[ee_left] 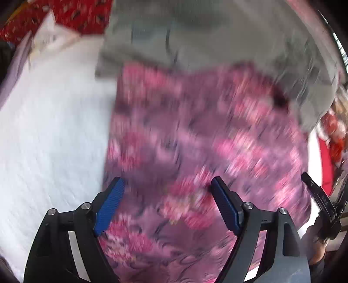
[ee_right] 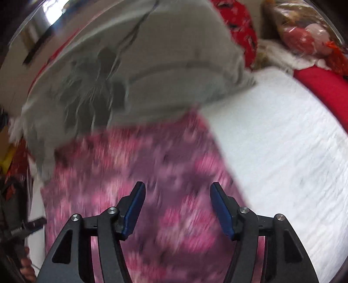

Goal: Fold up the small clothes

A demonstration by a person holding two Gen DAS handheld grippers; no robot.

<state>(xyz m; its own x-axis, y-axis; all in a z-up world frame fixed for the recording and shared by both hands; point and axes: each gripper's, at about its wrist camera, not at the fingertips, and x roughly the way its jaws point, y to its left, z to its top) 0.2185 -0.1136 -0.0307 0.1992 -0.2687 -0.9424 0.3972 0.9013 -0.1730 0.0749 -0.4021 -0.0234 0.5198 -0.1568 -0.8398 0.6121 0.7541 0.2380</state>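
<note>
A pink and purple flowered garment (ee_left: pixel 195 141) lies spread on a white quilted surface (ee_left: pixel 50 130), blurred in both views. A grey garment (ee_left: pixel 206 37) lies at its far end, overlapping it. My left gripper (ee_left: pixel 167 182) hangs open over the flowered cloth near its left edge, with nothing between its blue pads. In the right wrist view the flowered garment (ee_right: pixel 141 163) fills the lower middle, with the grey garment (ee_right: pixel 141 71) beyond it. My right gripper (ee_right: pixel 177 188) is open above the cloth near its right edge, with nothing held. The right gripper (ee_left: pixel 319 196) also shows at the left view's right edge.
Red patterned fabric (ee_left: pixel 71 15) and a white folded item (ee_left: pixel 50 37) lie at the far left. A red cushion edge (ee_right: pixel 322 91) and a clear bag of goods (ee_right: pixel 304 32) border the white surface (ee_right: pixel 293 152) on the right. A hand (ee_right: pixel 26 265) shows at lower left.
</note>
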